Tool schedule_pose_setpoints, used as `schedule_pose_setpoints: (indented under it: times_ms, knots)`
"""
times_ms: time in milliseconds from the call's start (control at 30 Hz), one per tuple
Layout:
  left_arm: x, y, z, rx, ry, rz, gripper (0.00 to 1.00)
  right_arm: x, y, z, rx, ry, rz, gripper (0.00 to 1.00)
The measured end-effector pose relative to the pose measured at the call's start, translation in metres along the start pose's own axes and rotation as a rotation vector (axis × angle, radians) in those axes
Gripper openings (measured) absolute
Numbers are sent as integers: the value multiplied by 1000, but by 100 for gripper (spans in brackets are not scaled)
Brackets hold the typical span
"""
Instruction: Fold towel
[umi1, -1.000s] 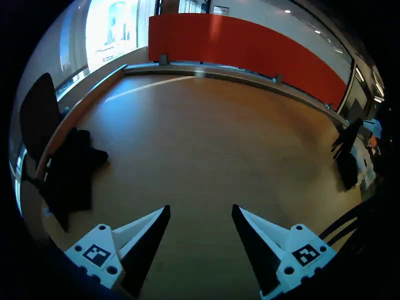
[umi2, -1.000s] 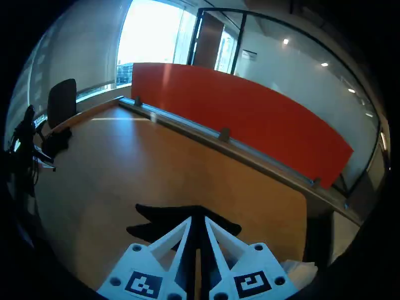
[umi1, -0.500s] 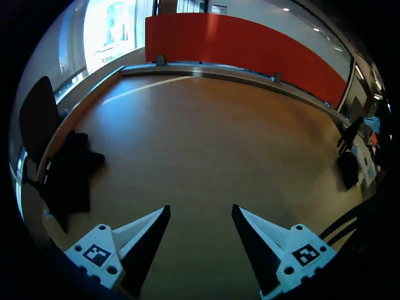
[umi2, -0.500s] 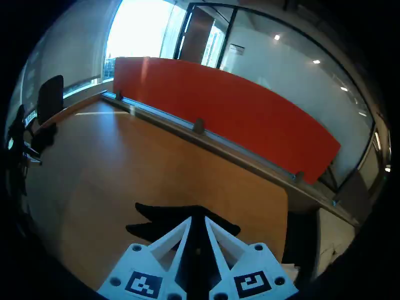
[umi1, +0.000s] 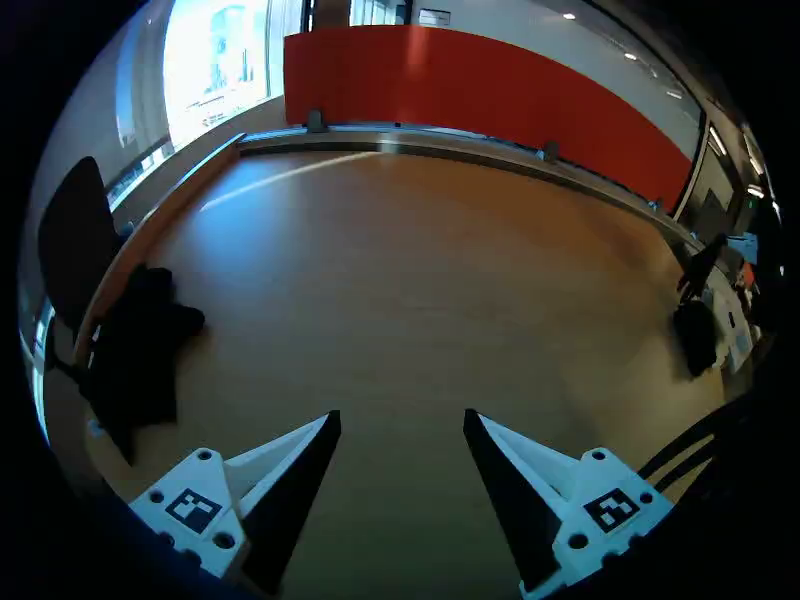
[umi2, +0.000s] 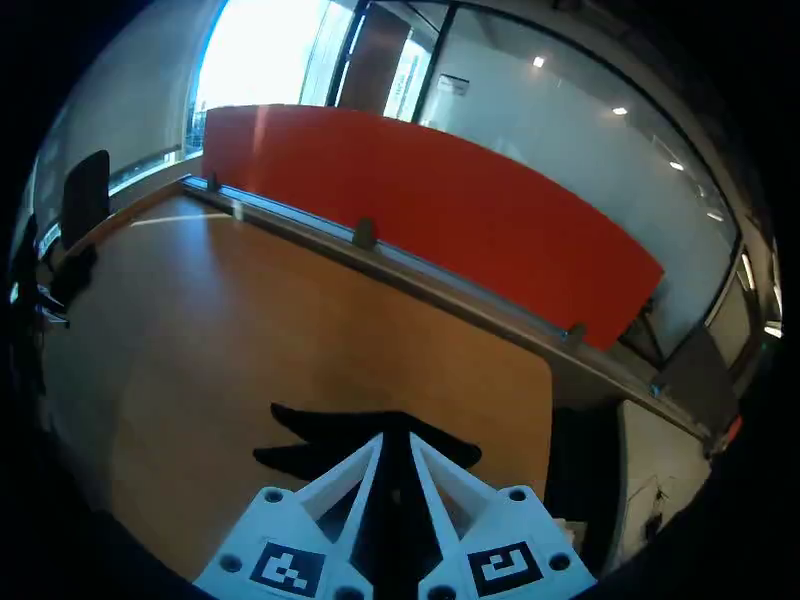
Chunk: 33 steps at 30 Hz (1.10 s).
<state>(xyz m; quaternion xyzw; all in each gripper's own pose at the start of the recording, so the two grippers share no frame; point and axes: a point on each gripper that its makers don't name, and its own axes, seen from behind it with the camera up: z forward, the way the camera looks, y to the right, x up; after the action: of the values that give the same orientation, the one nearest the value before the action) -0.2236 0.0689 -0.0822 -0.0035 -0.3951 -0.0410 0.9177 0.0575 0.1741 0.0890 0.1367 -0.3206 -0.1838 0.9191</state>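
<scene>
Plainly, the left tongs stand spread wide, nothing between them, over a broad bare stretch of the wooden bench that fills the middle of the frame. A dark cloth heap lies at the bench's edge at centre left, beside a black chair. A red divider panel lines the far edge along the top. In the right gripper view, the right tongs are pressed together, pinching the black towel at lower centre, near the bench's right-hand edge.
</scene>
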Motion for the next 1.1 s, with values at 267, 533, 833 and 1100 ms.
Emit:
schedule_pose_setpoints:
  times_ms: [267, 533, 833, 1100]
  knots:
    - [2, 3, -1, -3, 1, 8, 91, -13, 2, -5, -5, -13, 8, 6]
    - [4, 6, -2, -10, 1, 22, 91, -41, 10, -22, -17, -45, 20, 6]
    - [3, 9, -2, -18, -2, 34, 91, -92, 19, -44, -41, -111, 63, 6]
    - [3, 10, -4, -20, -3, 40, 91, -131, 14, -55, -54, -160, 114, 6]
